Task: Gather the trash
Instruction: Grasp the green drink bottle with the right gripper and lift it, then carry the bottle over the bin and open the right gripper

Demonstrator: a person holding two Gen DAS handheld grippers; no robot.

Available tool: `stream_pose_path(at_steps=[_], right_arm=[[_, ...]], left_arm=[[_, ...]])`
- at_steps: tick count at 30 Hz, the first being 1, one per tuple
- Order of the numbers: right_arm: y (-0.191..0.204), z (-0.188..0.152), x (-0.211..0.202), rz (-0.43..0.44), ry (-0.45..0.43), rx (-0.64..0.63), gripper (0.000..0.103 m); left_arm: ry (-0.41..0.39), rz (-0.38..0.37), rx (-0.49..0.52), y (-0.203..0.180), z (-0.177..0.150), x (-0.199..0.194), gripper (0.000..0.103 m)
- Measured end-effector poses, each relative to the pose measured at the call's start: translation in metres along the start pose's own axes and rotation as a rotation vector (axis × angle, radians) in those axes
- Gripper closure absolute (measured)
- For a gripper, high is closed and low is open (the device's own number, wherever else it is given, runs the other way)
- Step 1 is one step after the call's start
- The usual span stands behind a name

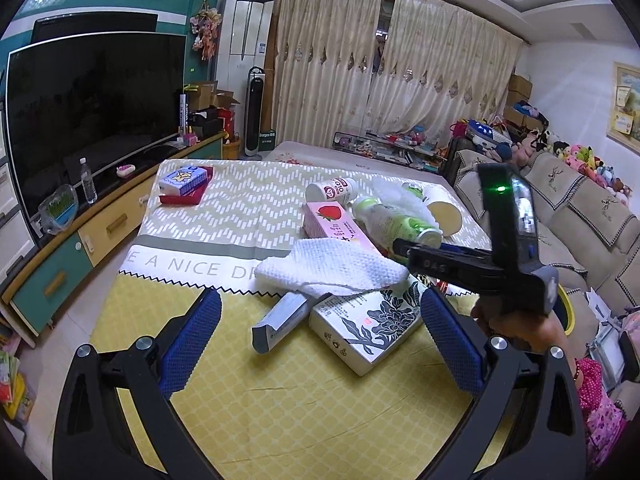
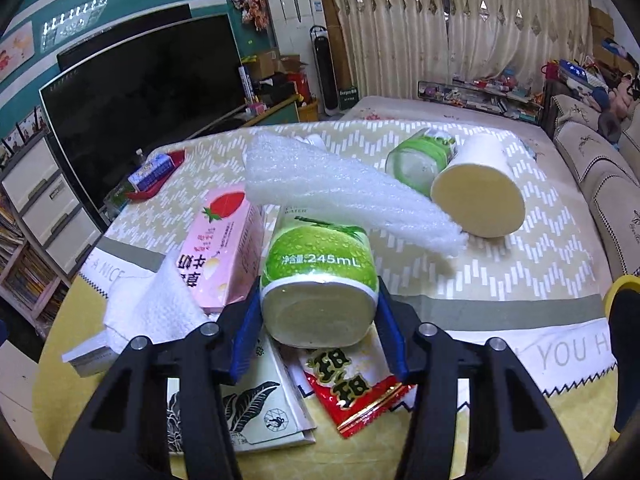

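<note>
Now lift the green bottle clear without dragging the pile

Right gripper (image 2: pixel 318 312) has its blue-padded jaws closed on the base end of the green-labelled plastic drink bottle (image 2: pixel 320 276), which lies on its side in the heap of trash toward the near right part of the tabletop (image 2: pixel 520 248). A white sheet of foam wrap (image 2: pixel 340 188) lies across the bottle's far end, and a pink strawberry carton (image 2: pixel 224 248) sits just beside it on the left; a red snack wrapper (image 2: pixel 352 392) lies under the jaws. To do this well, I judge the lift should go straight up and slowly, so the foam slides off rather than riding along. A rounded bottle may roll between the pads, so the squeeze should stay firm and level. Left gripper (image 1: pixel 320 320) hovers with jaws wide over the floral-printed white box (image 1: pixel 368 328) and grey slim box (image 1: pixel 280 320) near the front edge, holding nothing
</note>
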State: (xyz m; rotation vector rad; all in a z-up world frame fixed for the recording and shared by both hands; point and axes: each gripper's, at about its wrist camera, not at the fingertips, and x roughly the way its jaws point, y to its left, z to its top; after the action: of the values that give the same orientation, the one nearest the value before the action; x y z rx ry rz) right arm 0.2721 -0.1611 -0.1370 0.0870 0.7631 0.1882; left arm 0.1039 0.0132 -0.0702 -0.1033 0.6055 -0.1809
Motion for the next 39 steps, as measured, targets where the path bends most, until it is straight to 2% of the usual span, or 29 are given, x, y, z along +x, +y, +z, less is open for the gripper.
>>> stream_pose_path(at_steps=[9,24,31,35,39], right_arm=[[-0.008,0.015,-0.063,0.024,-0.146,-0.014,0.054],[-0.019,0.016,-0.097,0.07,-0.186,0.013,0.054],[-0.023,0.019,-0.118,0.131,-0.209,0.033,0.054],[-0.029,0.02,-0.138,0.122,-0.244,0.039,0.054],[-0.055,0.016,-0.167,0.077,-0.283,0.072,0.054]], left_arm=[[0.003,-0.005,0.015,-0.007,-0.001,0.003,0.005],[0.004,-0.012,0.042,-0.018,-0.002,0.002,0.005],[0.012,-0.017,0.058,-0.025,-0.001,0.005,0.005],[0.013,-0.018,0.067,-0.027,0.0,0.005,0.005],[0.017,-0.021,0.071,-0.029,0.001,0.007,0.005]])
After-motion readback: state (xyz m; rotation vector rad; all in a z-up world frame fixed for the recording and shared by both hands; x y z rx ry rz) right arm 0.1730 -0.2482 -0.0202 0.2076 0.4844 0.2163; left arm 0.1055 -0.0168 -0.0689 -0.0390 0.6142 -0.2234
